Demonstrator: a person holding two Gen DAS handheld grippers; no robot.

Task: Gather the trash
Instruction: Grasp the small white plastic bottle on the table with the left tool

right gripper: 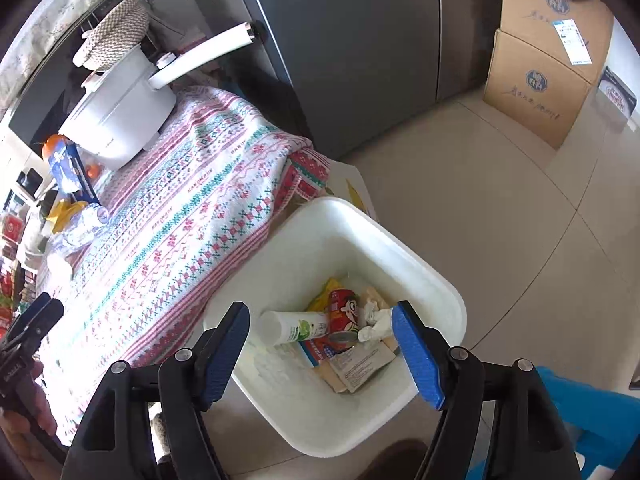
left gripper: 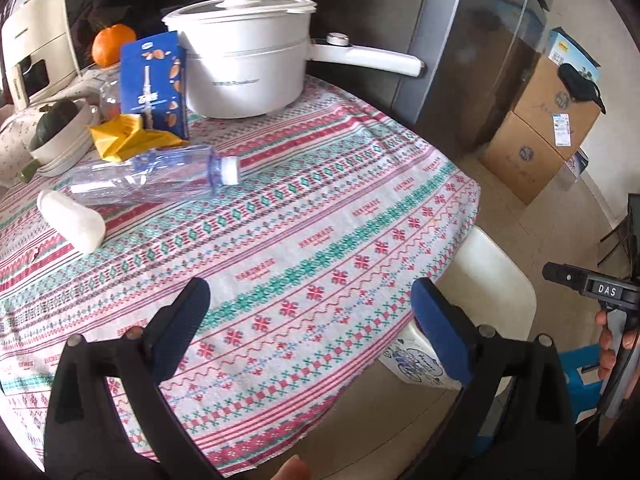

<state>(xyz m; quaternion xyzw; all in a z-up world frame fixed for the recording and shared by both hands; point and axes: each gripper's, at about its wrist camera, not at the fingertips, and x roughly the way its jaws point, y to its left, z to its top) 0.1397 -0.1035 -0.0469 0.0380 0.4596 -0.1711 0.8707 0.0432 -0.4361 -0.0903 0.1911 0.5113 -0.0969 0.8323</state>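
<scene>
My left gripper [left gripper: 308,304] hangs open over the patterned tablecloth [left gripper: 320,220], with nothing between its blue pads. Beyond it, at the far left, lie a clear plastic bottle [left gripper: 152,178], a small white bottle [left gripper: 72,220] and a yellow wrapper [left gripper: 124,138], with a blue carton [left gripper: 156,80] standing behind. My right gripper [right gripper: 322,312] is open above the white bin [right gripper: 440,280] beside the table and holds nothing. Inside the bin are a white tube with a green label [right gripper: 292,328], a red can [right gripper: 344,312], crumpled tissue [right gripper: 374,320] and paper packaging [right gripper: 360,364].
A white pot with a long handle [left gripper: 240,68] stands at the back of the table, near an orange [left gripper: 112,42] and a bowl holding a green squash [left gripper: 60,128]. A grey refrigerator [right gripper: 360,60] and cardboard boxes [right gripper: 540,80] stand behind. A blue stool [right gripper: 592,420] is beside the bin.
</scene>
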